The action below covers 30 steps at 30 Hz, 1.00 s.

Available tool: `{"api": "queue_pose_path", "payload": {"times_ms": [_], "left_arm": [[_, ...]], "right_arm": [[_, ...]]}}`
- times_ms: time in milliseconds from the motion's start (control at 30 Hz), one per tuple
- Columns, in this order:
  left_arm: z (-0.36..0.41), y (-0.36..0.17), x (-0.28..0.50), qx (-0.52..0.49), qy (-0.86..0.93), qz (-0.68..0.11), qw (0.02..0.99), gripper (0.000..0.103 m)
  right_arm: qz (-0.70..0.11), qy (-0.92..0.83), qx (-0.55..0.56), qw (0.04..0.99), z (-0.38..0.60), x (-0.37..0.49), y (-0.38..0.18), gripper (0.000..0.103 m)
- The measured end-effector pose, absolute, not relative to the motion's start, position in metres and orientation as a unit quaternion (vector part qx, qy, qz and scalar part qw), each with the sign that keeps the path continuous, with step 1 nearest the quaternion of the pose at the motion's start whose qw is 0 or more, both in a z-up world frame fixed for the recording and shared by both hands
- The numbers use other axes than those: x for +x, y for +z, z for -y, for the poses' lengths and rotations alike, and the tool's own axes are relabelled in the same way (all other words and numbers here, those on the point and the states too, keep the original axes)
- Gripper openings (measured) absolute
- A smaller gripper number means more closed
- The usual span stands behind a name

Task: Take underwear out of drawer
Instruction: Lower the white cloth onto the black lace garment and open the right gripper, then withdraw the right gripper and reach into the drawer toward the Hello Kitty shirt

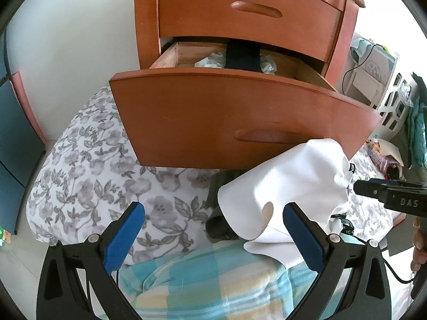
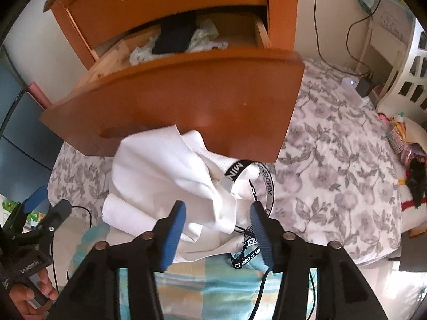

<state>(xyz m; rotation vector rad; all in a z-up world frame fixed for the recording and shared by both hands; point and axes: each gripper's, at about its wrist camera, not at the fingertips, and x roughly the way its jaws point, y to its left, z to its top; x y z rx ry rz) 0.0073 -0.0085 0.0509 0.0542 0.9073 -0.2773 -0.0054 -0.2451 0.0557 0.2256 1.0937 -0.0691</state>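
1. The right gripper [image 2: 217, 214] points down at the bed. Its two blue pads are apart, about half way open. No pad presses on anything.
2. Just past its tips lies a pair of white underwear [image 2: 170, 176] with a black band that has white letters on it. The cloth is bunched up in a heap. It may brush the pads, but it is not pinched.
3. Under the white pair is a blue and yellow checked blanket [image 2: 213, 290]. It is the thing closest to the gripper, right below it.
4. Further out is the flowery bed cover [image 2: 333, 165], spread to the right side of the gripper.
5. Beyond the white heap stands the open drawer [image 2: 186, 90], with its brown front facing the gripper. Inside, at the back, I can see a dark folded thing [image 2: 174, 38] and some pale crumpled cloth [image 2: 205, 36]. I cannot tell if these are underwear too.
6. The left gripper [image 1: 213, 217] waits beside the right one. Its pads are wide apart and hold nothing. The white pair lies by its right pad.
7. So I think one pair is out and let go on the bed. If more must come out, a gripper has to reach back over the drawer front.
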Motion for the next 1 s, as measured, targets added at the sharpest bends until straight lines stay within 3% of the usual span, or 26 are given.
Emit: {"api": "queue_pose_path", "payload": {"times_ms": [100,433,567,1000], "left_arm": [[0.0093,0.0506,0.0074,0.027,-0.133,-0.437,0.889,0.103],[0.0117,0.0492,0.0071,0.036,-0.130,-0.441,0.887,0.103],[0.0125,0.0490,0.0075,0.040,-0.130,-0.441,0.887,0.103],[0.0112,0.0500,0.0105,0.039,-0.124,-0.441,0.888,0.103]], "right_arm": [[-0.509,-0.034,0.107,0.853,0.2435,-0.0062,0.0588,0.072],[-0.502,-0.045,0.107,0.857,0.2466,-0.0103,0.0561,0.088],[-0.496,-0.049,0.105,0.861,0.2499,-0.0118,0.0567,0.102],[-0.480,-0.045,0.101,0.870,0.2498,-0.0123,0.0571,0.103]]}}
